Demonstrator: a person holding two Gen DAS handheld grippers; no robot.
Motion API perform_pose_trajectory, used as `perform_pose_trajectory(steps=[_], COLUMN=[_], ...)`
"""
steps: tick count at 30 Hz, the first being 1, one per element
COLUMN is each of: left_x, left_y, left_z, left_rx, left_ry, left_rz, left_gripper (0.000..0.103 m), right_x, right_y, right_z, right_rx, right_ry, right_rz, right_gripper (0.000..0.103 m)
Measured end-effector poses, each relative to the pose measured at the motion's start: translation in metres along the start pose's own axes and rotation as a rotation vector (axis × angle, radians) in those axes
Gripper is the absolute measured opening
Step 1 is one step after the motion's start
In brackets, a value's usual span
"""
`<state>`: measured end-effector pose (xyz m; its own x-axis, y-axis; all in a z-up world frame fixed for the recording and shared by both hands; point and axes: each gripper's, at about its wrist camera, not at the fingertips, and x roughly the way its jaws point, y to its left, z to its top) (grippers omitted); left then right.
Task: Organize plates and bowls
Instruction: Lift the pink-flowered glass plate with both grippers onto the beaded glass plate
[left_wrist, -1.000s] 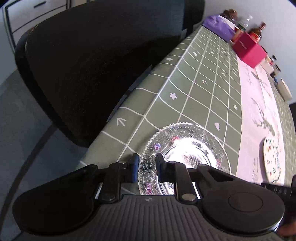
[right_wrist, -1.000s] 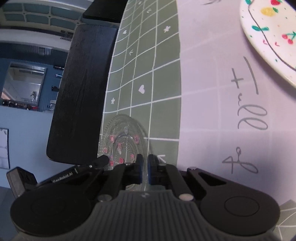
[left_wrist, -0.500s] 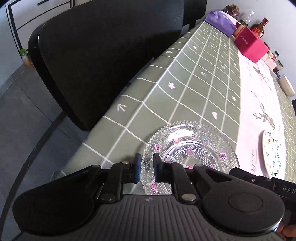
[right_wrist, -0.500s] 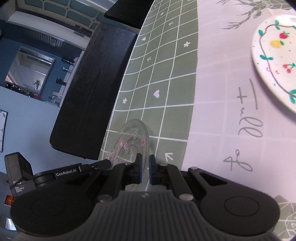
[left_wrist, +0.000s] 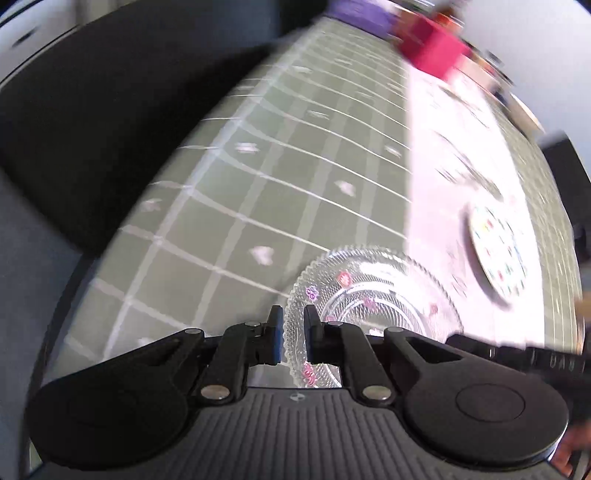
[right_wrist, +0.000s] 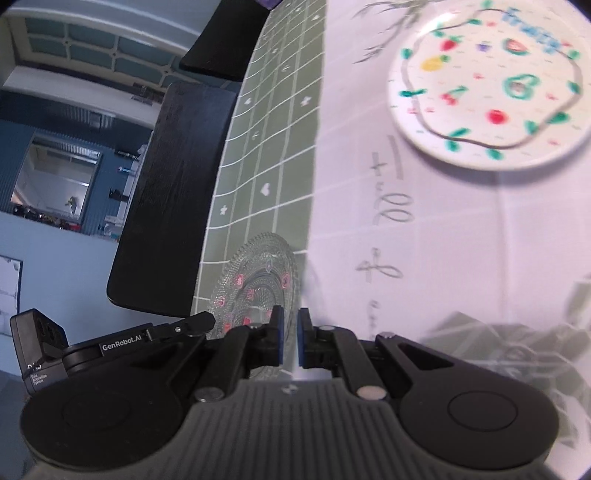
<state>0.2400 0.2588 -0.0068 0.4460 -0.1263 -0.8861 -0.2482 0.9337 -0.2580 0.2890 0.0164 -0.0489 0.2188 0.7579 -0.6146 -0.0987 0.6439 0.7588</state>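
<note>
A clear glass plate (left_wrist: 373, 306) with small pink and purple flowers is held just over the green checked tablecloth (left_wrist: 258, 184). My left gripper (left_wrist: 293, 325) is shut on its near left rim. In the right wrist view the same glass plate (right_wrist: 258, 280) shows edge-on, and my right gripper (right_wrist: 290, 328) is shut on its opposite rim. A white plate with a fruit pattern (right_wrist: 487, 85) lies flat on the pale runner ahead of the right gripper; it is also in the left wrist view as the fruit plate (left_wrist: 496, 251), right of the glass plate. The left gripper's body (right_wrist: 140, 339) shows at lower left.
A black chair (left_wrist: 92, 129) stands against the table's left edge, and a second chair back (right_wrist: 173, 203) shows in the right wrist view. A pink box (left_wrist: 432, 55) and blurred bottles sit at the table's far end. A pale runner (right_wrist: 443, 240) with handwriting crosses the cloth.
Both grippers have carried the glass plate across the table towards the fruit plate, which now looks larger and closer. The left jaws closed tighter on the rim. The left view is motion-blurred.
</note>
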Motion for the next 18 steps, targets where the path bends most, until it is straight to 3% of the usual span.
perform_pose_trajectory(steps=[7,11,14,18], left_x=[0.017,0.019,0.027,0.037], left_y=[-0.038,-0.050,-0.058,-0.070], left_z=[-0.015,-0.014,-0.013,-0.021], left_rx=[0.139,0.180,0.210,0.247], left_ry=[0.033,0.011,0.040,0.070], left_rz=[-0.069,-0.158,-0.234,-0.272], left_gripper=[0.012,0.012,0.012,0.012], right_x=[-0.033,-0.055,-0.072,-0.088], right_y=[-0.038,-0.050,-0.060,-0.065], right_z=[-0.018,-0.026,-0.032,-0.044], right_rx=[0.099,0.131,0.147,0.159], right_ry=[-0.041,-0.083,-0.140,-0.163], right_rz=[-0.017,-0.010,0.024,0.027], right_gripper=[0.004,0.005,0.004,0.004])
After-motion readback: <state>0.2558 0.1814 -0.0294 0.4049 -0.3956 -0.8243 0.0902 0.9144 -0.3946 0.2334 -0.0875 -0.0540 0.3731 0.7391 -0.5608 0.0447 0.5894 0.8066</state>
